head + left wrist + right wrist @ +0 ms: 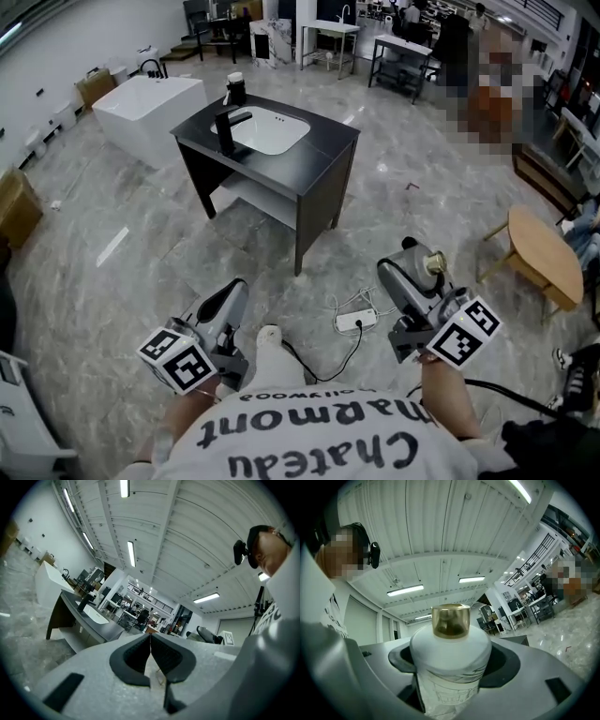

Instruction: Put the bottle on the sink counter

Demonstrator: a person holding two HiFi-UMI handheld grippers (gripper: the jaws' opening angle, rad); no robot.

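Observation:
My right gripper (420, 265) is shut on a white bottle (450, 667) with a gold cap (450, 619); in the head view the bottle (432, 262) shows at the gripper's tip, low right, tilted upward. My left gripper (228, 302) is shut with nothing between its pads (140, 656). The black sink counter (323, 141) with a white basin (270, 129) and a black tap (228, 129) stands ahead, well beyond both grippers. It also shows at the left of the left gripper view, as the counter (101, 626).
A dark-and-white bottle (234, 88) stands on the counter's far left corner. A white bathtub (150, 112) is behind the counter. A power strip with cable (356, 321) lies on the marble floor between the grippers. A round wooden table (544, 255) is at right.

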